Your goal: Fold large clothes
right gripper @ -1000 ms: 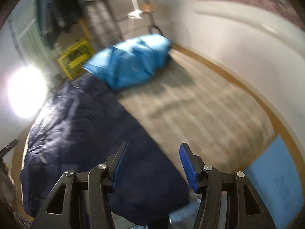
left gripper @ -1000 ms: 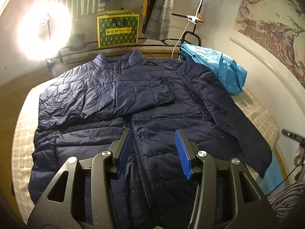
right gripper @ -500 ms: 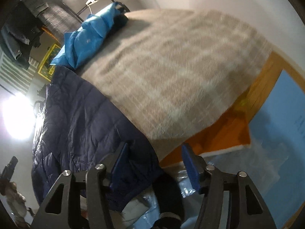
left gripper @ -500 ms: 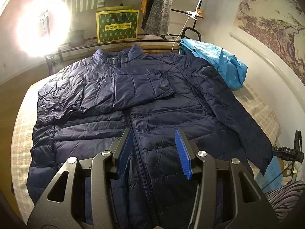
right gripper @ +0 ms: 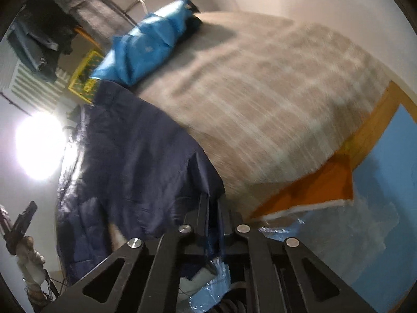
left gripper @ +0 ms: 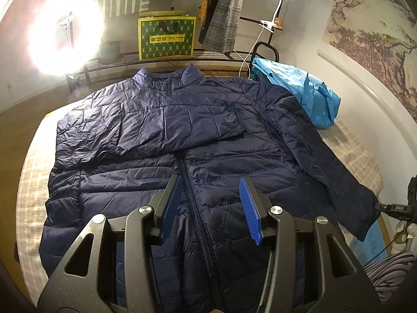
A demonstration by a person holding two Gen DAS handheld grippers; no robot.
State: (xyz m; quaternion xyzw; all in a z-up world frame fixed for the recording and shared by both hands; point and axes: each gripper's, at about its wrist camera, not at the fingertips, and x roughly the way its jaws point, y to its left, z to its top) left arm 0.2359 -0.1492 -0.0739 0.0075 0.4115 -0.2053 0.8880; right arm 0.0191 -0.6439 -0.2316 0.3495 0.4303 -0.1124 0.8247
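Observation:
A navy puffer jacket (left gripper: 182, 140) lies spread front-up on the bed, collar at the far end, its left sleeve folded across the chest. Its right sleeve (left gripper: 338, 177) stretches out to the bed's right edge. My left gripper (left gripper: 211, 203) is open and empty, hovering above the jacket's zipper near the hem. My right gripper (right gripper: 213, 208) is shut on the cuff end of the right sleeve (right gripper: 146, 161), at the bed's near corner. It shows at the far right of the left wrist view (left gripper: 406, 206).
A blue bag (left gripper: 307, 91) lies at the bed's far right corner, also in the right wrist view (right gripper: 151, 49). The checked bed cover (right gripper: 273, 99) is bare right of the sleeve. A rack with a yellow-green box (left gripper: 166, 37) and hanging clothes stands behind. A bright lamp (left gripper: 65, 34) glares at left.
My right gripper swung down to the sleeve end and shut on the cuff; it was open before. My left gripper stayed open and rose slightly over the jacket.

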